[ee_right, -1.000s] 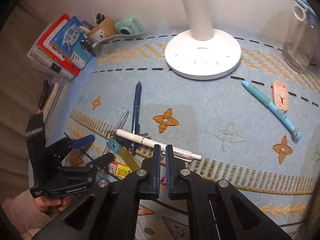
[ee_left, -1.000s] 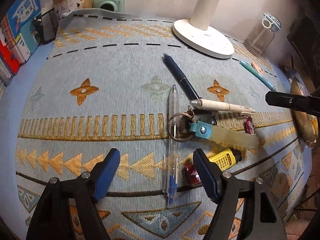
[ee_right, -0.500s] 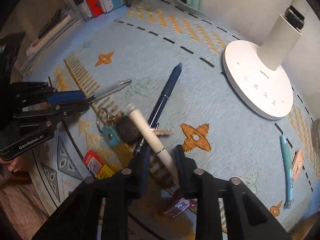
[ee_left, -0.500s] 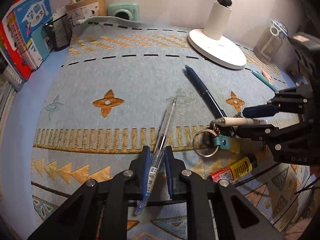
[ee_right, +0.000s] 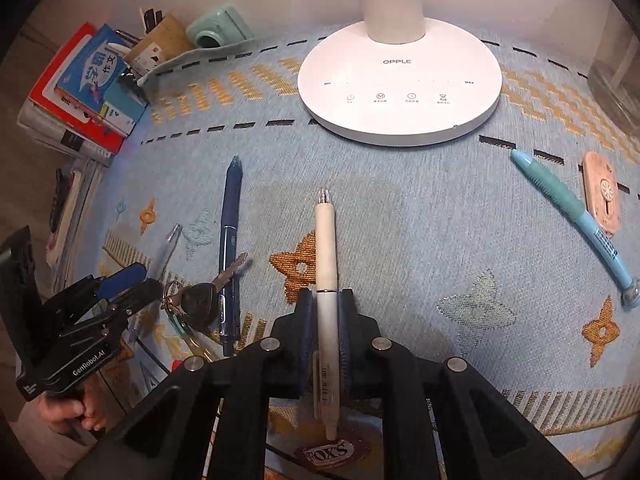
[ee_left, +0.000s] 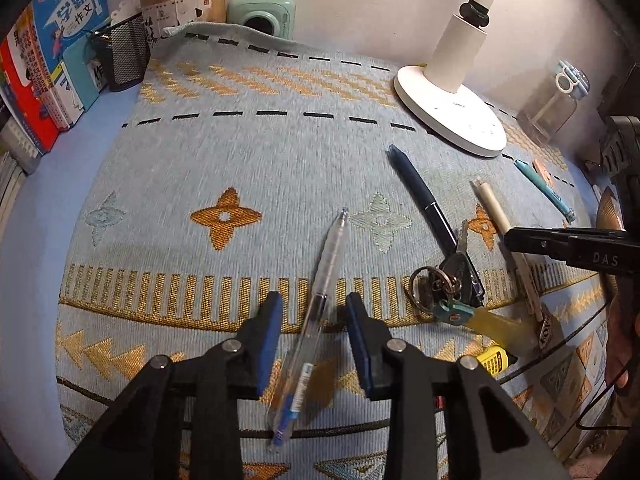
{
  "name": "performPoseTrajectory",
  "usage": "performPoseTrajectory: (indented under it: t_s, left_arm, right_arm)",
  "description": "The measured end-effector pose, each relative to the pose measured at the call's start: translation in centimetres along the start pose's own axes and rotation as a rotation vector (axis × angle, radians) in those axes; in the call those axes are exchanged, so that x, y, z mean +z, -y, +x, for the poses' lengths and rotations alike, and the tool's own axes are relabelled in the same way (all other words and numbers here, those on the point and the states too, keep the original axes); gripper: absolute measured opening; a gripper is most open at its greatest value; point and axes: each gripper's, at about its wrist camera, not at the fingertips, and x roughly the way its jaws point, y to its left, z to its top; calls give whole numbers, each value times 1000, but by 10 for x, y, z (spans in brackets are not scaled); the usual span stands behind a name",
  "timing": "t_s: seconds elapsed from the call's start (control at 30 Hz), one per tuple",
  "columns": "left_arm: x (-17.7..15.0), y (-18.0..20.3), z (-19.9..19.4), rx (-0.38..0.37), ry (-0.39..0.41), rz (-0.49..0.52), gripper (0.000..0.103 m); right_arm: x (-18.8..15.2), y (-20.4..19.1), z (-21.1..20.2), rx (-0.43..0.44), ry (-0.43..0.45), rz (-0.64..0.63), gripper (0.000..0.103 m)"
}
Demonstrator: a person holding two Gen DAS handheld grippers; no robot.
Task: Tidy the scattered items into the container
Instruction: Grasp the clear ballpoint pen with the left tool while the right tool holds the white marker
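A clear pen (ee_left: 328,264) lies on the patterned cloth between the fingers of my left gripper (ee_left: 314,312). Those jaws are opening and the pads stand clear of the pen. My right gripper (ee_right: 326,312) has its pads against a cream pen (ee_right: 326,240) that points straight ahead, and its jaws are starting to open. A dark blue pen (ee_right: 230,220), a bunch of keys (ee_right: 200,296) and a teal pen (ee_right: 576,216) lie loose nearby. A cardboard pen holder (ee_left: 182,0) and a black mesh cup (ee_left: 122,56) stand at the far left.
A white lamp base (ee_right: 400,88) fills the far middle. A pink eraser (ee_right: 600,192) lies by the teal pen, and a candy wrapper (ee_right: 332,454) under my right gripper. A yellow item (ee_left: 494,358), books (ee_left: 48,68), a mint camera (ee_left: 262,16) and a glass jar (ee_left: 552,108) ring the cloth.
My left gripper closed on the clear pen, then spread its jaws again with the pen lying between them. My right gripper sank and closed in on the cream pen, which now lines up with it.
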Motion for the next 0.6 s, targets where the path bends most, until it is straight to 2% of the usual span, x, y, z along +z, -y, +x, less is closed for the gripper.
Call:
performPoseTrajectory:
  t_s: [0.23,0.27,0.3,0.33,0.37,0.47,0.6]
  left_arm:
    - [-2,14,4,65,33,91,40]
    - [-3,16,4,68,38,100,36]
    - [-3,17,4,63,42,104,27]
    - [-3,18,4,59,42,107,25]
    - [-2,19,4,49,38,109,11]
    - [-2,19,2,1,19,74,9]
    - [-2,16,-12,-55,30,4,9]
  right_arm:
    - [-7,-25,4,-128,20,-117,30]
    - [-8,-29,5,-157,26,-140,30]
    - [-10,-33,7,-186,31,-159,28]
    - [-11,-34,7,-210,36,-170,16]
    - [-11,-33,7,-208,35,-163,11]
    - [-11,-15,-2,-90,25,-45,11]
    - [-15,6,-31,26,70,56,11]
